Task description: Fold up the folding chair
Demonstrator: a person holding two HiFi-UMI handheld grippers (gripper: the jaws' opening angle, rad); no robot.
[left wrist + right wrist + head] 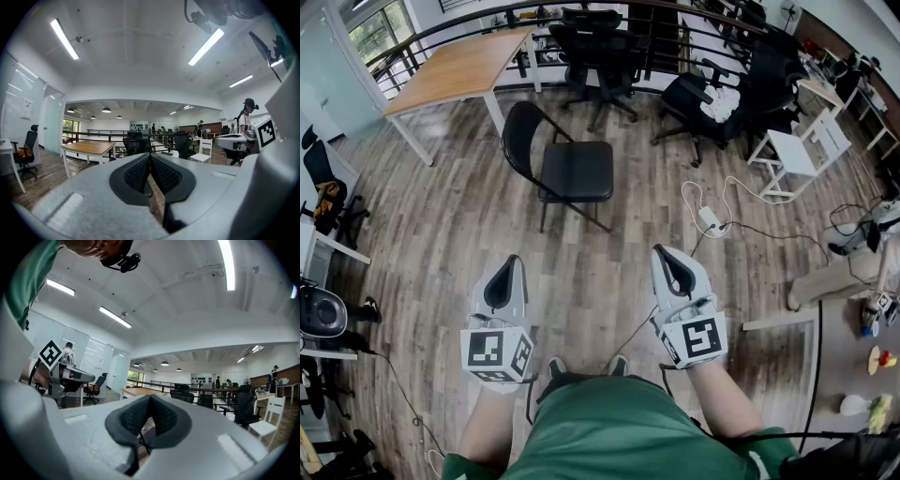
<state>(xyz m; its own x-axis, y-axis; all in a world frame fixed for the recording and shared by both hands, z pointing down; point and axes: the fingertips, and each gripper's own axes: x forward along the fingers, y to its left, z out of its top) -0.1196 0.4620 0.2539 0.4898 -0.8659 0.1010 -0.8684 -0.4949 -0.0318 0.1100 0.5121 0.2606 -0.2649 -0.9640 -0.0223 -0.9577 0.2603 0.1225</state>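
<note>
The black folding chair (567, 167) stands unfolded on the wooden floor, ahead of me and slightly left of centre in the head view. Its backrest is at the left and its seat faces right. My left gripper (509, 263) and right gripper (663, 253) are held side by side well short of the chair, both pointing level towards it. Each is shut with nothing between its pads. In the left gripper view the ribbed pads (140, 171) of the left gripper (150, 156) meet. The right gripper (150, 398) shows the same, with a thin dark chair leg (141, 442) glimpsed below the pads.
A wooden table (469, 58) stands at the back left. Black office chairs (602, 45) crowd behind the folding chair along a railing. A white chair (794, 150) is at the right. A power strip with cables (711, 221) lies on the floor ahead of my right gripper.
</note>
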